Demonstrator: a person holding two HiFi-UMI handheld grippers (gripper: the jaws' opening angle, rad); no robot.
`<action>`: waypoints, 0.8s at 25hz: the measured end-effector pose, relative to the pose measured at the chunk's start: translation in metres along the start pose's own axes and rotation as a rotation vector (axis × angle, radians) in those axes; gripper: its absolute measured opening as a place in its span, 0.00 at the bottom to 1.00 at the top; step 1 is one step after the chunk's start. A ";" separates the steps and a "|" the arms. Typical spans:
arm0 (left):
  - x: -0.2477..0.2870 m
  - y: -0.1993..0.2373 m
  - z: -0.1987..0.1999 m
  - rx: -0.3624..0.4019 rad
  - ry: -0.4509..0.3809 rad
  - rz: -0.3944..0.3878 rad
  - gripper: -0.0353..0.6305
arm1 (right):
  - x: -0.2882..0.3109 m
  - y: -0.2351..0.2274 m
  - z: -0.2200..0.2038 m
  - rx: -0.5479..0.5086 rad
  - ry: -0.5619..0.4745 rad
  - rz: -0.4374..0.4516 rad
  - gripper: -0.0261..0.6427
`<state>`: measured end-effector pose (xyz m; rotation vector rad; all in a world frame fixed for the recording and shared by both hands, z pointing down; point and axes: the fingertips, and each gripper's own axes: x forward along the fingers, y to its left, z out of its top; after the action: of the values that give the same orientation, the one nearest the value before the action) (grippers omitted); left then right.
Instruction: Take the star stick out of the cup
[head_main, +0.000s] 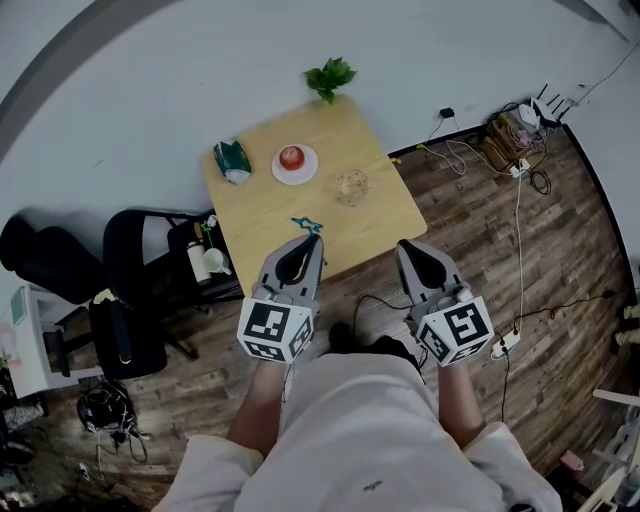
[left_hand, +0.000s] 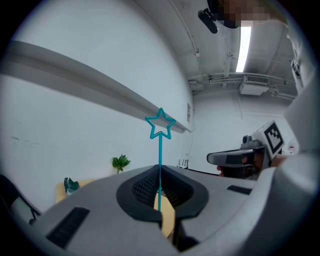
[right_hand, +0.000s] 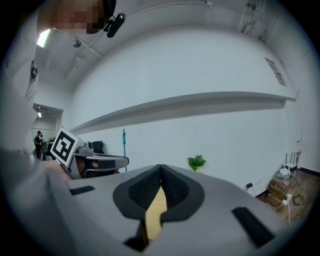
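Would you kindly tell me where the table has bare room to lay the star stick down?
The near half of the table is bare, between the plate and glass cup and the near edge. The row of green packet, plate and cup farther back is crowded.

Even, cool indoor light; head view slightly washed out, shadows soft. Ceiling tube light (left_hand: 244, 42) blows out in the left gripper view. All three are fisheye: bent wall lines, black vignetted corners. Close-up housings of left gripper (left_hand: 160, 170) and right gripper (right_hand: 160, 169) are blurry.
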<state>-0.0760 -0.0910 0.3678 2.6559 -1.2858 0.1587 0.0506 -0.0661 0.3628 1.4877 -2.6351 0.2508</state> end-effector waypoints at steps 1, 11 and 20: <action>0.000 -0.001 0.000 0.002 0.001 -0.002 0.07 | -0.001 0.000 0.000 0.001 0.001 -0.002 0.04; 0.003 -0.003 -0.001 0.008 0.004 -0.012 0.07 | -0.005 -0.002 -0.005 -0.001 0.021 -0.015 0.04; 0.004 0.003 -0.004 0.000 0.008 -0.009 0.07 | -0.001 -0.006 -0.006 0.000 0.025 -0.024 0.04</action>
<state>-0.0756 -0.0954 0.3725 2.6580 -1.2716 0.1683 0.0565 -0.0667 0.3688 1.5055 -2.5956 0.2659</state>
